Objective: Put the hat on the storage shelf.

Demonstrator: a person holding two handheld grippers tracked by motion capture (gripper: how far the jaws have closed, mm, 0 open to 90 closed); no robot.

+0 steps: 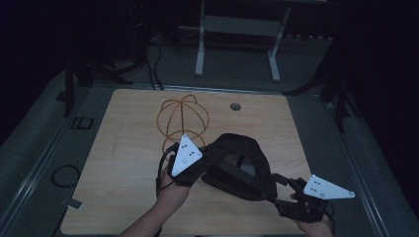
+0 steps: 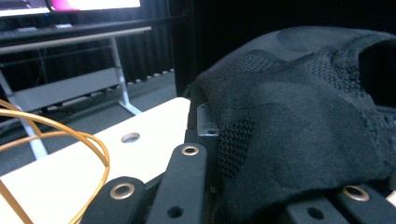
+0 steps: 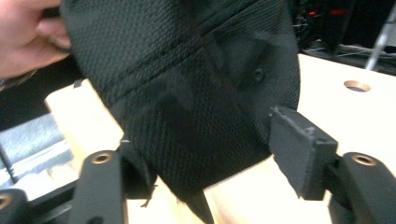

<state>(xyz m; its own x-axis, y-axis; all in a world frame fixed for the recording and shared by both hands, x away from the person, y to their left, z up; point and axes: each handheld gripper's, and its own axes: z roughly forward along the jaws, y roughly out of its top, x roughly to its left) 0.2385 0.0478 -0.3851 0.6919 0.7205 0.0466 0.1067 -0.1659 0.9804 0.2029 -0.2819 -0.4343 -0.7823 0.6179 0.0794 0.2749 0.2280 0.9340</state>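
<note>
A black mesh cap (image 1: 237, 165) is hanging between both grippers over the tabletop (image 1: 128, 148): the left gripper (image 1: 197, 165) is clamping its left edge, while the right gripper (image 1: 276, 195) has its jaws apart around the cap's right rim.

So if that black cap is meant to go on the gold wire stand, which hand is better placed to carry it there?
Left, probably. The left tool holds the black cap on the side right beside the wire stand. The right tool is at the cap's far edge, its jaws apart around the fabric, not clamped.
</note>
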